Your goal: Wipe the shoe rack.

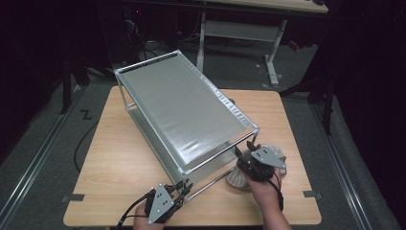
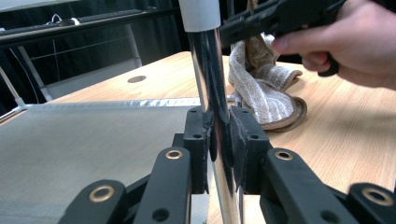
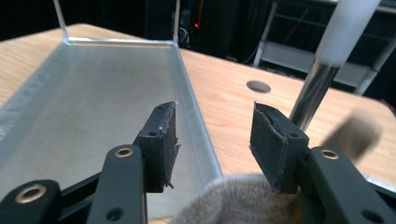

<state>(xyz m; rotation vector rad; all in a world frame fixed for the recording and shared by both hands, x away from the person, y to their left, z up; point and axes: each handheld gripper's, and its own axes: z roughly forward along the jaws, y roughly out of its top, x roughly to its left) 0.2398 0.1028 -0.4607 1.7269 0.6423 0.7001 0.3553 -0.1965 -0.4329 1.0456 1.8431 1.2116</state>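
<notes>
A two-tier metal rack (image 1: 182,105) stands slantwise on the wooden table (image 1: 119,158). My left gripper (image 1: 184,187) is at the rack's near corner. In the left gripper view that gripper (image 2: 219,135) is shut on the chrome corner post (image 2: 210,70). My right gripper (image 1: 244,147) hovers by the rack's right front post, above a beige striped slipper (image 1: 237,179). In the right gripper view this gripper (image 3: 215,126) is open, pointing over the lower shelf (image 3: 93,102), with the fuzzy slipper (image 3: 233,200) low between its arms, not clamped. The slipper (image 2: 266,93) leans beside the post.
A second slipper (image 1: 277,151) lies under the right hand near the table's right edge. The table has a round hole (image 3: 258,86) behind the rack. Another desk frame (image 1: 239,28) stands beyond the table. Bare tabletop lies left of the rack.
</notes>
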